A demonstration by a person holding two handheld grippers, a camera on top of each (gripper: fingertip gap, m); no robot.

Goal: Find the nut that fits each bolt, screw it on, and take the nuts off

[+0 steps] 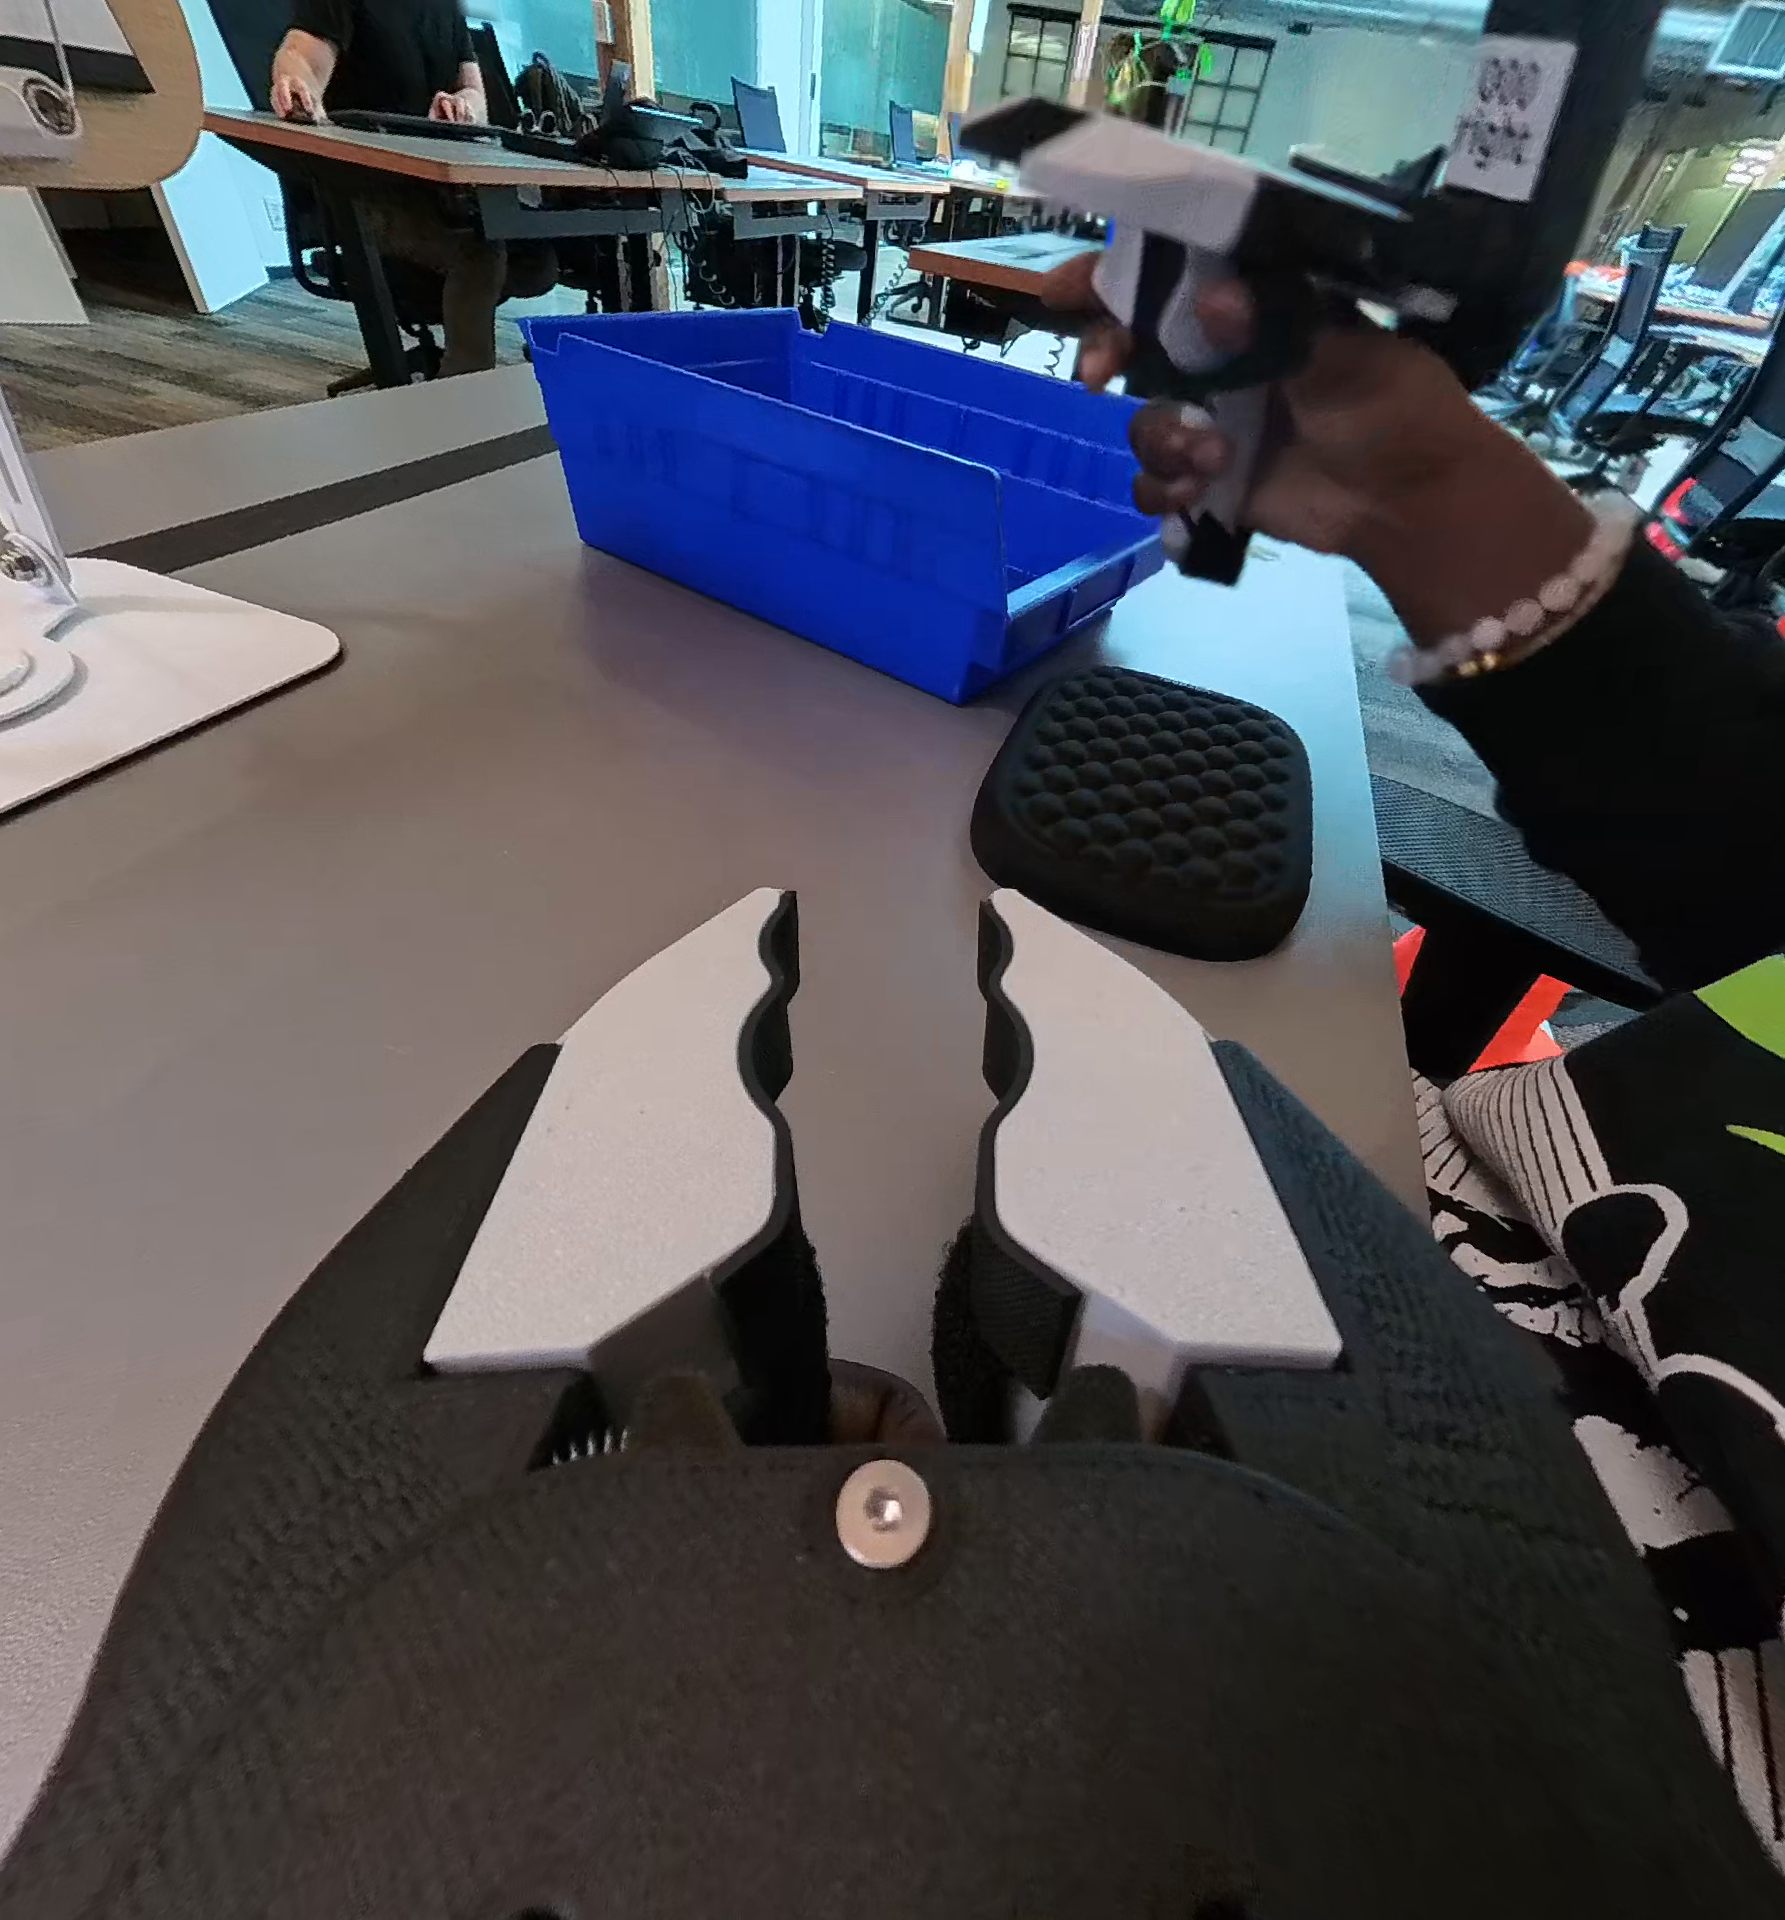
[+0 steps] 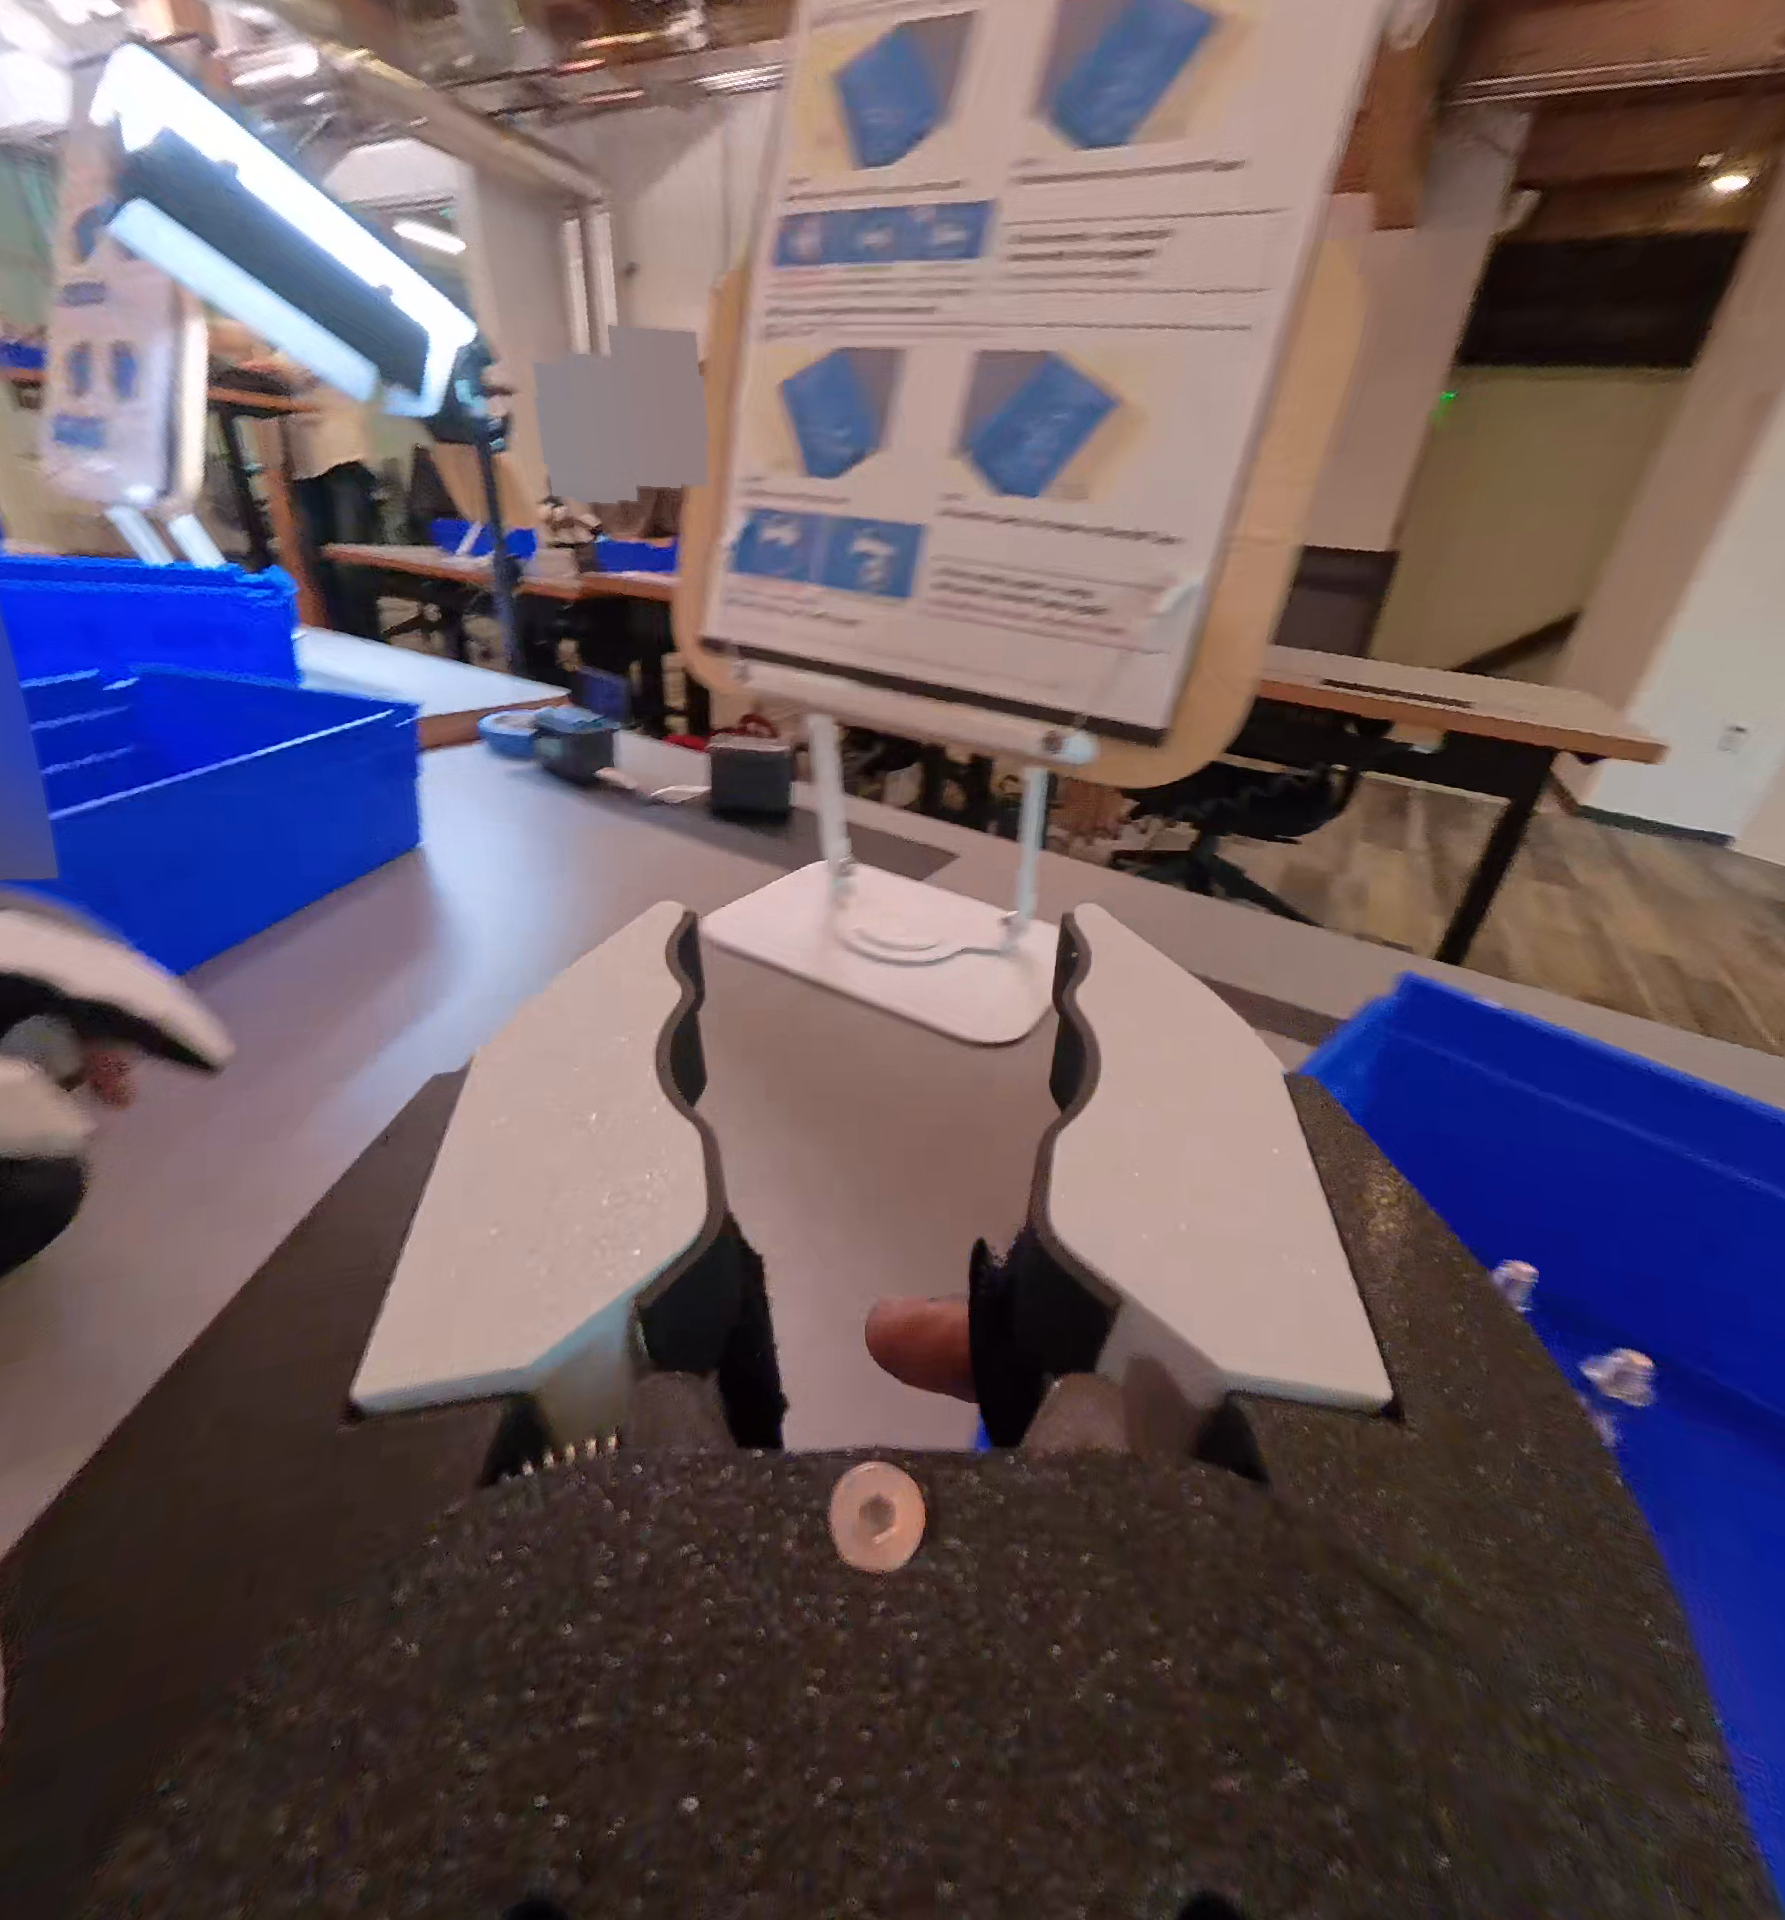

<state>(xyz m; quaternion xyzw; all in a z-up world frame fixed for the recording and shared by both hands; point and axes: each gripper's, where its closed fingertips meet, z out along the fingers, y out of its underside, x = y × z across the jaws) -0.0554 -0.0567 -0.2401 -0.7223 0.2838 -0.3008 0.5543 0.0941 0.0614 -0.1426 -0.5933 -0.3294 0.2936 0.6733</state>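
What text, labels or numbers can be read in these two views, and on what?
White square tag, top right of the left wrist view: dark printing, blurred, not transcribed.
Instruction sheet on its stand: pictures and lines of text, too blurred to read.
Hanging poster, far left: too blurred to read.
Nothing else legible.

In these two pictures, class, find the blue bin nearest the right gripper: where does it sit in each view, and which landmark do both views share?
Left wrist view: the blue bin sits upper centre on the grey table, under the raised right gripper.
Right wrist view: its wall fills the lower right edge, with small clear parts inside.
Shared landmark: the white stand base.
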